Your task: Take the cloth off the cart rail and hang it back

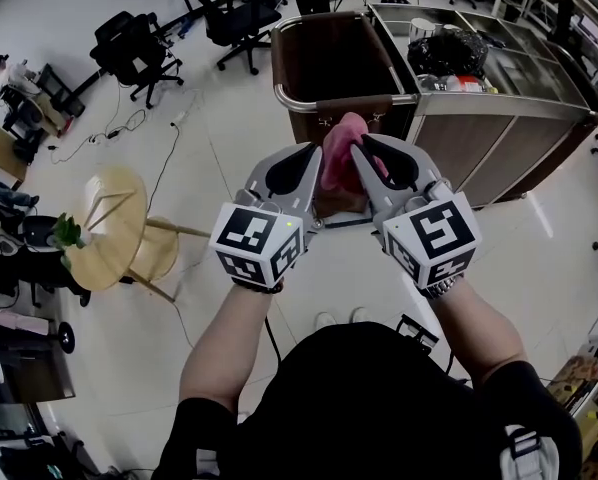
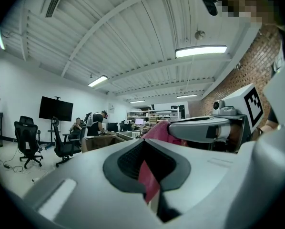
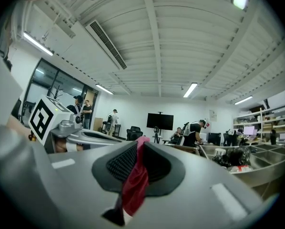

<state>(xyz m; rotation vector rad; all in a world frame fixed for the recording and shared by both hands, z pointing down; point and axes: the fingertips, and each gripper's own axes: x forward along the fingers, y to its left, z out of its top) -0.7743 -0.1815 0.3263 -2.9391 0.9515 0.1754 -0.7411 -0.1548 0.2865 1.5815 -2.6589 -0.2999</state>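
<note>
Two grippers meet tip to tip on a bunched pink cloth (image 1: 341,158). The left gripper (image 1: 312,156) has its jaws closed on one fold, and the right gripper (image 1: 369,153) has its jaws pinched narrow on another. The cloth hangs just on the near side of the cart rail (image 1: 301,102), at the left end of the cart (image 1: 499,128); whether it touches the rail cannot be told. Bare floor (image 1: 229,138) lies open to the left, as far as a round wooden stand (image 1: 109,228) and office chairs (image 1: 139,48).

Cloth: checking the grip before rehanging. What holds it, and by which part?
Both the left gripper and right gripper pinch a fold of the pink cloth; which edge is unclear.
</note>
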